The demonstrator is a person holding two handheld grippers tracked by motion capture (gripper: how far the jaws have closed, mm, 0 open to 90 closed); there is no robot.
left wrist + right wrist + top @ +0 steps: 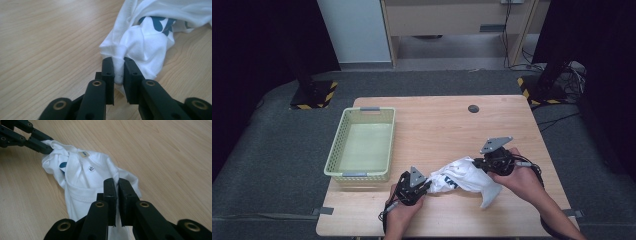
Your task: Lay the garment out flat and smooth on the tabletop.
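Pale green basket (362, 144) on wood table (442, 120), w/ black grommet (473, 108).

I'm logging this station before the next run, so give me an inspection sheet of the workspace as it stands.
Surface: wooden table, bare wood with a dark round spot near the far edge.
Job's things: white shirt with blue print, bunched near the front edge; pale green basket at the left, nothing seen inside.
Clutter: nothing seen.
Grippers: left gripper shut on a fold of the shirt; right gripper shut on its other end.
Cables: one trails from each gripper along the forearm; a tangle lies on the floor at far right.
Surroundings: grey floor, black-and-yellow striped stand feet, wooden furniture behind.
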